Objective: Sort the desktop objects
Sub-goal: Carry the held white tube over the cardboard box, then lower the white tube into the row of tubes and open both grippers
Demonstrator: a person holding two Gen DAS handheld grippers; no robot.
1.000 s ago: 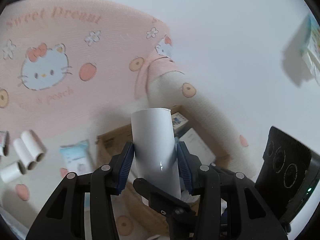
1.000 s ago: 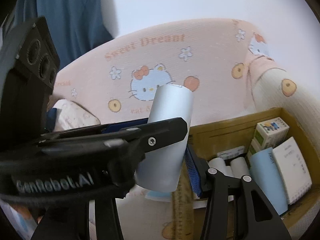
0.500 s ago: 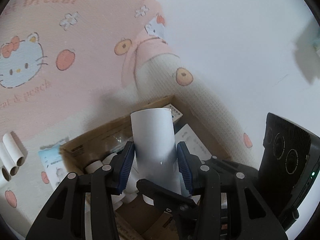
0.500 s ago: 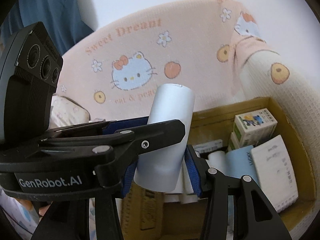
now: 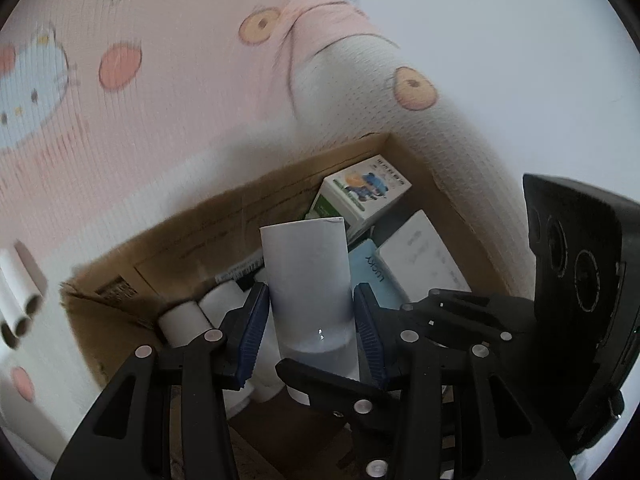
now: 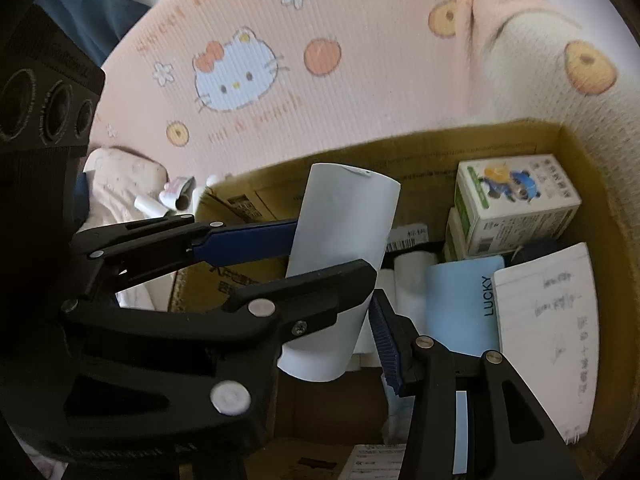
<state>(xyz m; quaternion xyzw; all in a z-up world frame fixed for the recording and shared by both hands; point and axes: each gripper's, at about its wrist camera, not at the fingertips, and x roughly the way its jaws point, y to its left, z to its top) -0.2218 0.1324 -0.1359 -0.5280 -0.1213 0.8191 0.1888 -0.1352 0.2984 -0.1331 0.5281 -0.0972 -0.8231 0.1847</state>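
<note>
Low in the centre of the left wrist view, the left gripper [image 5: 310, 326] clamps a tall white paper tube [image 5: 308, 280] between its blue pads, the tube standing nearly upright above an open brown cardboard box [image 5: 192, 236]. The right gripper [image 6: 332, 292] grips the same white tube [image 6: 344, 248] from the other side, one black finger crossing in front of it, the tube tilted toward the upper right of that frame. Inside the box lie small white rolls [image 5: 184, 320] at lower left, a green-and-white printed carton [image 6: 516, 200] at upper right, a light blue booklet marked LUCKY [image 6: 464, 304] and a white lined notepad [image 6: 548, 332] at right. Behind the box spreads a pink cartoon-cat blanket [image 6: 320, 20]. Two more white rolls [image 5: 20, 292] lie at the left edge of the left wrist view.
</note>
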